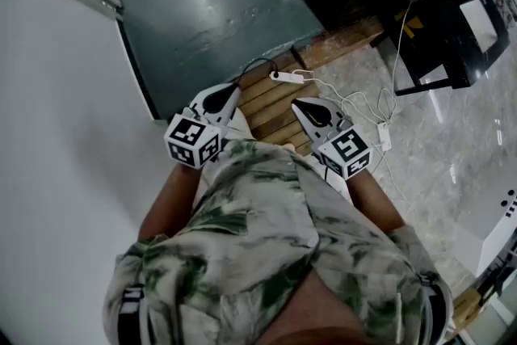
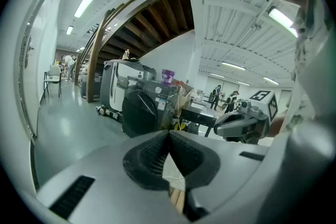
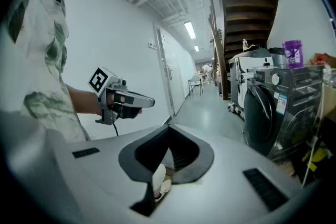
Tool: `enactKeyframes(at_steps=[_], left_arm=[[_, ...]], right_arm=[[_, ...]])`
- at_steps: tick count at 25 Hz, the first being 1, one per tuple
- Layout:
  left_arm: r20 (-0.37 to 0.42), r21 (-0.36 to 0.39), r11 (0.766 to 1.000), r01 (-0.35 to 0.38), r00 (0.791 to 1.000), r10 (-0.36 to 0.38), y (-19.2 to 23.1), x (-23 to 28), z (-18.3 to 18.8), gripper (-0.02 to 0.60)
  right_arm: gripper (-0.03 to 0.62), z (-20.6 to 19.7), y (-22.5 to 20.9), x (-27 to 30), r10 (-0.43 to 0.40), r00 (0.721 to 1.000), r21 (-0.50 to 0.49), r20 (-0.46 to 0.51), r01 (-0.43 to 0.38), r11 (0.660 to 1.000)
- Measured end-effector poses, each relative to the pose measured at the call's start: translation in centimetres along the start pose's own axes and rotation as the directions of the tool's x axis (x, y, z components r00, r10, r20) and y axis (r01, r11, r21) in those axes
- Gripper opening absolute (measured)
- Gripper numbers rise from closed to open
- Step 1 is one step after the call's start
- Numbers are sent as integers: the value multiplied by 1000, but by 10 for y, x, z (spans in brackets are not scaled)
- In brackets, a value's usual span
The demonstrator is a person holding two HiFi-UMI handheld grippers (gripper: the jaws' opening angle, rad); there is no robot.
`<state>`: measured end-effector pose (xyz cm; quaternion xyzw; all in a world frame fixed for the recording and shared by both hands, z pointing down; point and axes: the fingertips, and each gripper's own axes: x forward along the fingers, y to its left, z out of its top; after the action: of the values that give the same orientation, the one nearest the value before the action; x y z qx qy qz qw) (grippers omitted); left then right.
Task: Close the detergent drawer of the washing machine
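Note:
A dark front-loading washing machine (image 2: pixel 143 108) stands some way ahead across the floor, with a purple detergent bottle (image 2: pixel 168 76) on top. It also shows at the right of the right gripper view as the washing machine (image 3: pixel 273 110) under the bottle (image 3: pixel 292 53). I cannot make out its detergent drawer from here. My left gripper (image 1: pixel 235 89) and right gripper (image 1: pixel 298 102) are held side by side close to my body, far from the machine. The left gripper's (image 2: pixel 169 136) jaws meet with nothing between them. The right gripper's (image 3: pixel 169 131) jaws are likewise together and empty.
A wooden pallet (image 1: pixel 271 105) lies at my feet, with a white power strip (image 1: pixel 287 77) and loose cables (image 1: pixel 363 105) on it. A white wall (image 1: pixel 48 133) runs along my left. A black stand (image 1: pixel 440 36) is at the right, a staircase (image 2: pixel 152 18) behind the machine.

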<state>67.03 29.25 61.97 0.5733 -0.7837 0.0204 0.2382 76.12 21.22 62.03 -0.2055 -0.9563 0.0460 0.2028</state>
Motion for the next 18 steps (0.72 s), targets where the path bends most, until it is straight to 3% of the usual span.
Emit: enactKeyframes(at_steps=[8, 18], left_arm=[[-1, -21, 1000, 11, 1000, -11, 68, 8, 8, 23], [-7, 13, 1000, -16, 1000, 16, 214, 6, 37, 28]], right_arm=[[20, 18, -14, 70, 17, 999, -1, -44, -18, 1000], [25, 85, -23, 210, 56, 997, -9, -53, -56, 998]])
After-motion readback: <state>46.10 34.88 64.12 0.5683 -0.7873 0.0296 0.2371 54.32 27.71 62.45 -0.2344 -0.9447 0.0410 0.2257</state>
